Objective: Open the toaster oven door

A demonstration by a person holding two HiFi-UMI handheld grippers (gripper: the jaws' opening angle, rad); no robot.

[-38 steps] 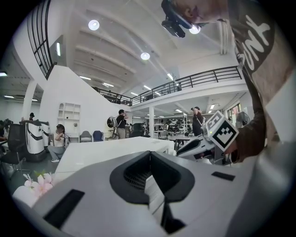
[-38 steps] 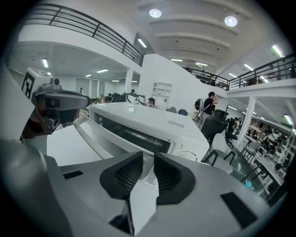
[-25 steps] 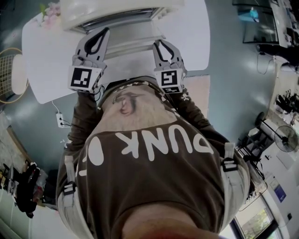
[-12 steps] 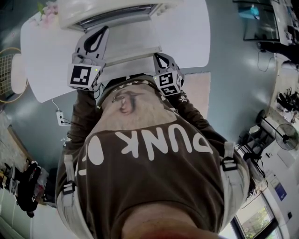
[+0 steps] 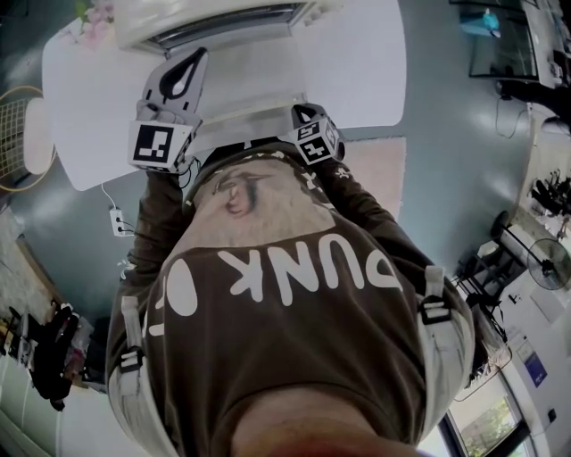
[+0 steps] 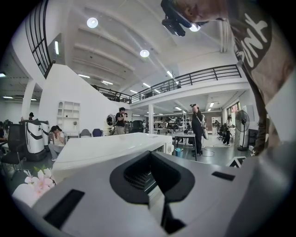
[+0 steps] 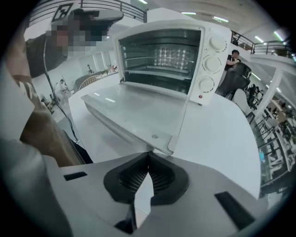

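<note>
The white toaster oven (image 7: 185, 51) stands on the white table (image 7: 222, 139) with its glass door (image 7: 134, 109) folded down flat toward me and the racks inside showing. In the head view the oven (image 5: 214, 18) sits at the table's far edge. My right gripper (image 7: 149, 152) is shut and holds nothing, a little back from the door's front corner; overhead it (image 5: 302, 112) is drawn in near my chest. My left gripper (image 6: 151, 152) is also shut and holds nothing, looking across the oven's top (image 6: 106, 148); overhead it (image 5: 198, 54) sits at the door's left side.
Three knobs (image 7: 210, 62) line the oven's right panel. Pink flowers (image 5: 94, 22) lie at the table's far left corner. A round wire seat (image 5: 18, 134) and a power strip (image 5: 116, 228) are on the floor to the left. People stand far off (image 6: 199, 127).
My right gripper has drawn back from the door's edge toward my body and tilted. The left gripper has barely moved. The door lies open throughout.
</note>
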